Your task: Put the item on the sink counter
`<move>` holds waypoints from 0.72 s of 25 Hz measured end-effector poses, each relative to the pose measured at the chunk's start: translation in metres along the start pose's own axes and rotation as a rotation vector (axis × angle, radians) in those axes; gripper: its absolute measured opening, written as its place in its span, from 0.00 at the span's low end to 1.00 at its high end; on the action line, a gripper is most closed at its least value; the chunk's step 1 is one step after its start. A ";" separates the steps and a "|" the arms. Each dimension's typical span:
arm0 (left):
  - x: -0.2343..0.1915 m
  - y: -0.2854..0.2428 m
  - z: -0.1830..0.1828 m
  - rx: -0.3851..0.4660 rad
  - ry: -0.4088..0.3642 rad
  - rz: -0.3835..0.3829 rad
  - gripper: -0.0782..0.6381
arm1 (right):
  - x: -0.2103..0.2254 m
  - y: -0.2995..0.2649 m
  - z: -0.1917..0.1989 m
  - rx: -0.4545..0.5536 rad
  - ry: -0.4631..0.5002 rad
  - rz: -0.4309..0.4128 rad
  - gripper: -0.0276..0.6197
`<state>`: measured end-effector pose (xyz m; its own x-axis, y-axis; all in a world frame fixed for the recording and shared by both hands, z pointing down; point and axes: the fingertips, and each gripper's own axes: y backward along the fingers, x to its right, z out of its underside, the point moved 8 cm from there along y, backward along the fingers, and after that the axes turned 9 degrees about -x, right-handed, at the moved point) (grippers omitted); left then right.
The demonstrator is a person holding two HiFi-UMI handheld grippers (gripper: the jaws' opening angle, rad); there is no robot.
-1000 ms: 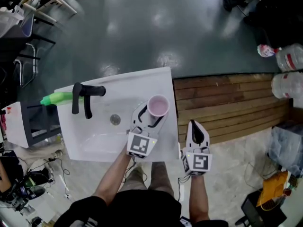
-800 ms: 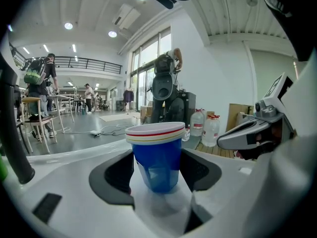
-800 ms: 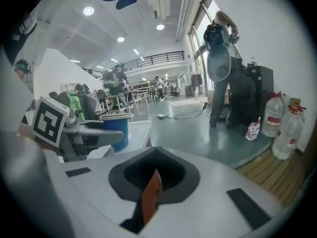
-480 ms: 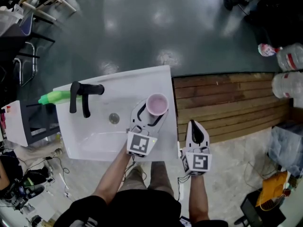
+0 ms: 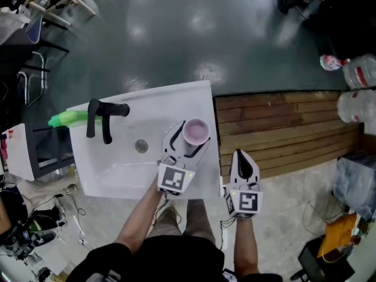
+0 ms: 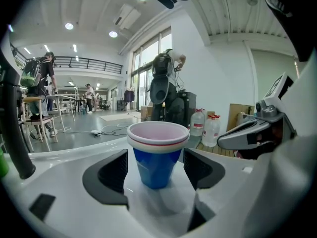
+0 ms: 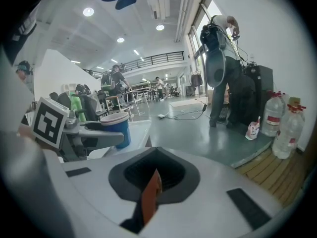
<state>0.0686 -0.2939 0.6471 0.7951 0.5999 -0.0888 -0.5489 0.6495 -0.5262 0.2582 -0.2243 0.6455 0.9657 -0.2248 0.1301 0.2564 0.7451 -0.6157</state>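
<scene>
Cup point(image 5: 195, 132), blue-walled with a pink inside and a white rim, stands upright on the flat counter of the white sink point(image 5: 164, 101), at the sink's right side between the basin and the right edge. The left gripper point(image 5: 191, 138) reaches over the sink's near edge with a jaw on each side of the cup. Its jaws have just been opening and now stand wide, and in the left gripper view a gap shows between each dark pad and the cup wall, so the cup is let go and rests on the sink alone. The right gripper point(image 5: 241, 155) hangs just off the sink's right front corner, over the wooden planks point(image 5: 276, 128), with its jaws brought together and a thin orange strip showing at their seam. On the sink's left side stands a black faucet point(image 5: 104, 119), with the drain point(image 5: 141, 147) in the basin. A green bottle point(image 5: 67, 120) lies just beyond the sink's left edge.
</scene>
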 end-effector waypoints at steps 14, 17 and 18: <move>0.001 0.021 0.000 -0.001 -0.010 -0.031 0.58 | -0.007 0.015 -0.002 0.038 0.010 -0.006 0.04; 0.003 0.031 -0.003 0.004 -0.014 -0.031 0.58 | -0.011 0.022 -0.004 0.050 0.014 -0.003 0.04; 0.004 0.035 -0.004 0.007 -0.016 -0.032 0.58 | -0.013 0.024 -0.005 0.054 0.016 -0.001 0.04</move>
<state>0.0538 -0.2708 0.6248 0.8082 0.5860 -0.0589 -0.5252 0.6719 -0.5223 0.2520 -0.2067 0.6248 0.9647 -0.2354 0.1182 0.2599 0.7776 -0.5725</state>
